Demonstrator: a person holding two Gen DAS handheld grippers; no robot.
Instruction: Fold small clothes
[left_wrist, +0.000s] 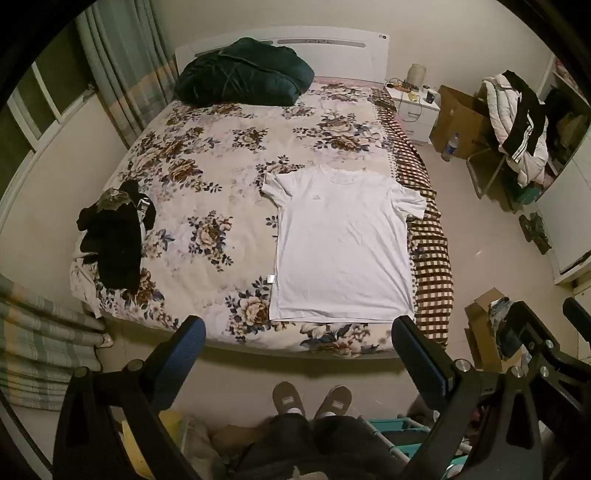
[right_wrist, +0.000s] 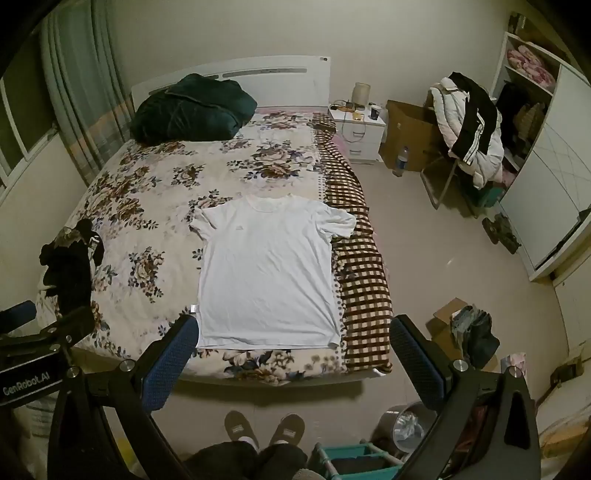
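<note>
A white T-shirt (left_wrist: 341, 243) lies flat, front up, on the right half of the floral bedspread (left_wrist: 207, 192), collar toward the headboard; it also shows in the right wrist view (right_wrist: 267, 269). My left gripper (left_wrist: 298, 328) is open and empty, held back from the foot of the bed, just below the shirt's hem. My right gripper (right_wrist: 294, 328) is open and empty, likewise short of the bed's foot edge. A pile of dark clothes (left_wrist: 114, 240) lies at the bed's left edge and shows in the right wrist view too (right_wrist: 70, 266).
A dark green quilt (left_wrist: 240, 74) sits by the headboard. A brown checked blanket (left_wrist: 430, 258) hangs over the bed's right side. A nightstand (right_wrist: 358, 133), cardboard box (right_wrist: 406, 136), chair with jackets (right_wrist: 469, 133) and wardrobe (right_wrist: 546, 177) stand right. Floor box (right_wrist: 465, 332) and teal rack (right_wrist: 354, 461) are near.
</note>
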